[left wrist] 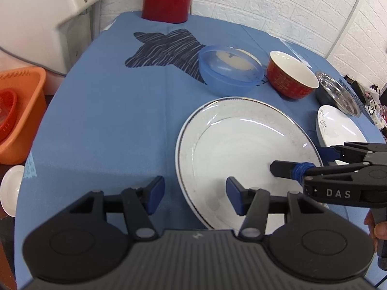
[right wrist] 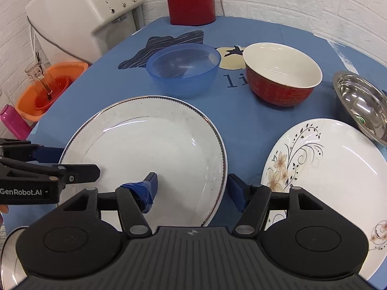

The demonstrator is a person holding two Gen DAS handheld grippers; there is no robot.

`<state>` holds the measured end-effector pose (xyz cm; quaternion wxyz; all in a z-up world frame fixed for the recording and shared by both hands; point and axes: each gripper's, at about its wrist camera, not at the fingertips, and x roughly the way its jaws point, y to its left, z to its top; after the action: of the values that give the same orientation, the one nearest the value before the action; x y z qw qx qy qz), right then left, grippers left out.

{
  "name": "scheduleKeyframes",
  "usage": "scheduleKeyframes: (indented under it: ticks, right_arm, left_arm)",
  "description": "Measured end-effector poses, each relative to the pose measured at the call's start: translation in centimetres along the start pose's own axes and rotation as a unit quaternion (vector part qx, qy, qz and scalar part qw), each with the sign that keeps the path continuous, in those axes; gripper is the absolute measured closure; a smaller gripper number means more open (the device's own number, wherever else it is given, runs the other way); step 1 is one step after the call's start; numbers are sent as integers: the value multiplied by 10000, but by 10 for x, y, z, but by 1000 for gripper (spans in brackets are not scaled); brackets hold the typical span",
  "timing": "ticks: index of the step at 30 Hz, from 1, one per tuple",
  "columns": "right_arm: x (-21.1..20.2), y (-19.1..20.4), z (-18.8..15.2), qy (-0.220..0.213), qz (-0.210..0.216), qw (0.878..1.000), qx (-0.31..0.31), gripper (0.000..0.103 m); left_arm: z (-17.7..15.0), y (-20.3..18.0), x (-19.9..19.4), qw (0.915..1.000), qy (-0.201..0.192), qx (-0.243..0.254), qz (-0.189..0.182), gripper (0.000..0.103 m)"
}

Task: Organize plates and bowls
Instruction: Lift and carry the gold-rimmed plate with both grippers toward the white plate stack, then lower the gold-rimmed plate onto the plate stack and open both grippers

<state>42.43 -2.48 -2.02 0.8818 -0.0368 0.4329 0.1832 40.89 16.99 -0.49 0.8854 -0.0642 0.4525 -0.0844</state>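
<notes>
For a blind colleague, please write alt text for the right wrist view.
The open right hand-held gripper straddles the right rim of a large white plate on a blue tablecloth. Behind stand a blue bowl and a red bowl; a floral plate lies right.

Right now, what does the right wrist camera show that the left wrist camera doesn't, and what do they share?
Only the right wrist view shows the pink bottle, the glass standing in the orange basin, and the floral plate's flower pattern. Only the left wrist view shows a person's fingers on the right claw's handle. Both show the big white plate, blue bowl, red bowl, steel bowl and red jug.
</notes>
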Motion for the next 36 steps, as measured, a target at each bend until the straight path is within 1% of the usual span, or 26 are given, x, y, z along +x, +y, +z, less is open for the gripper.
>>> scheduleKeyframes:
  ticks: [1,2,3,5,6,7,8,10,12,14,16,20,25,29,32,36]
  right_arm:
    - [-2,0,-3,-52,47,10000,-17,63]
    - [-3,3,-5,-92,19,9999,-80,64]
    - [-4,4,-7,-123,-11,9999,-83,65]
    - [-4,5,-7,-103,-25,9999,26,66]
    - [-5,6,-7,-68,-23,10000,54,66]
    - [-7,8,-8,-38,19,9999,119,66]
    - [-9,9,-10,-4,95,9998,188,65]
    - [-15,12,-13,10,167,9994,303,65]
    - [-22,16,-14,-94,178,9992,350,63]
    - [-32,22,-13,-233,181,9991,319,61]
    - [-39,27,-15,-288,191,9990,291,60]
    - [-54,37,-29,-448,171,9985,253,59]
    - [-79,55,-51,-645,287,9973,188,57]
    - [-103,72,-75,-781,418,9960,118,56]
    - [-112,84,-96,-795,402,9960,68,55]
    - [-111,95,-120,-768,308,9966,40,54]
  left_arm:
    - [-1,-2,0,10000,-14,22,53,58]
    - [-1,-4,0,9999,-35,71,129,74]
    - [-2,-5,-1,9999,-60,74,120,81]
    - [-2,-4,-1,9999,-45,-78,116,84]
    - [-1,-3,-2,9999,-32,-127,112,89]
    - [-1,-2,-3,9997,-5,-198,111,90]
    - [-2,-3,-5,9997,-9,-183,185,89]
    - [-4,-4,-13,9996,-79,-22,260,90]
    - [-5,-5,-24,9996,-114,43,267,90]
    - [-7,-9,-35,9991,-238,164,321,90]
    - [-10,-10,-46,9988,-312,154,351,90]
    - [-25,-12,-66,9980,-468,212,356,90]
    - [-54,-14,-99,9962,-716,226,433,90]
    - [-85,-12,-128,9955,-835,179,418,90]
    - [-111,-12,-141,9953,-869,163,401,89]
    - [-143,-16,-146,9941,-927,273,497,89]
